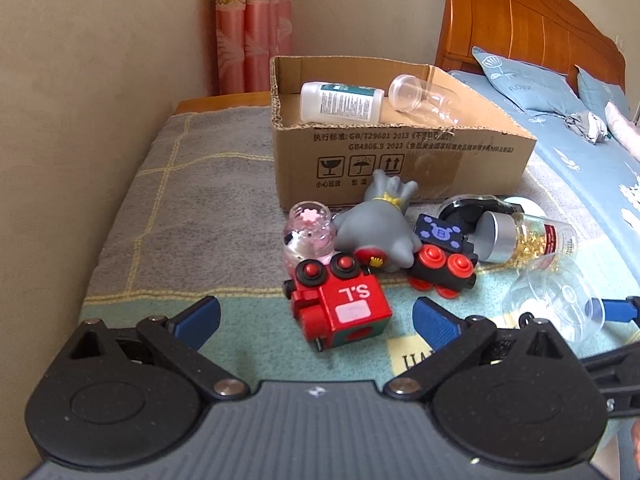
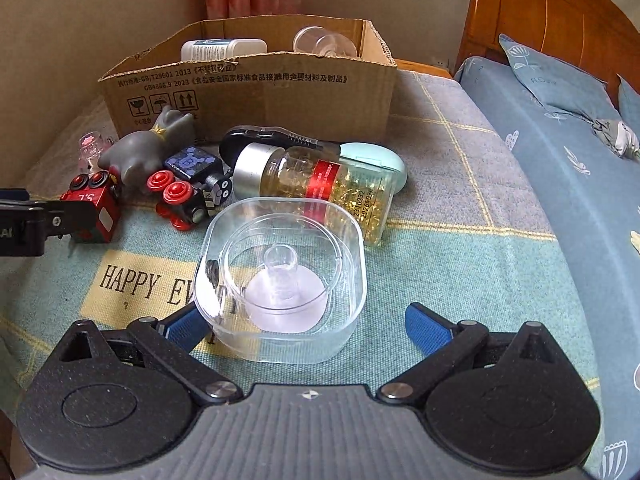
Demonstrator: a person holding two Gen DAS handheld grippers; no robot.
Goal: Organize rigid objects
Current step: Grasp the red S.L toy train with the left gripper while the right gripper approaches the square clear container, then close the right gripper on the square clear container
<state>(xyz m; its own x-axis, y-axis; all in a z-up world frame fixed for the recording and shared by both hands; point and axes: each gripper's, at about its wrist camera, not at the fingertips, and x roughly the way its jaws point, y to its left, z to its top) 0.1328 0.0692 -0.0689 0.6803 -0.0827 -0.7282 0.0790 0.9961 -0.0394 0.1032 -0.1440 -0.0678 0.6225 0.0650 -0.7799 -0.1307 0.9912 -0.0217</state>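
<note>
A red toy train block [image 1: 340,304] lies on the blanket between the tips of my open left gripper [image 1: 316,316]. Behind it lie a grey toy figure [image 1: 376,228], a black toy train [image 1: 444,256], a small pink-capped jar [image 1: 308,232] and a bottle of gold capsules [image 1: 528,240]. My right gripper [image 2: 308,324] is open around a clear square plastic container [image 2: 280,280], not touching it. A cardboard box [image 2: 256,92] behind holds a white bottle [image 1: 340,102] and a clear cup [image 1: 420,98].
A mint green case [image 2: 376,164] and a black item lie behind the capsule bottle [image 2: 320,188]. A wall runs along the left. A bed with blue bedding [image 2: 560,152] and a wooden headboard lies to the right. My left gripper shows at the left edge of the right wrist view [image 2: 36,220].
</note>
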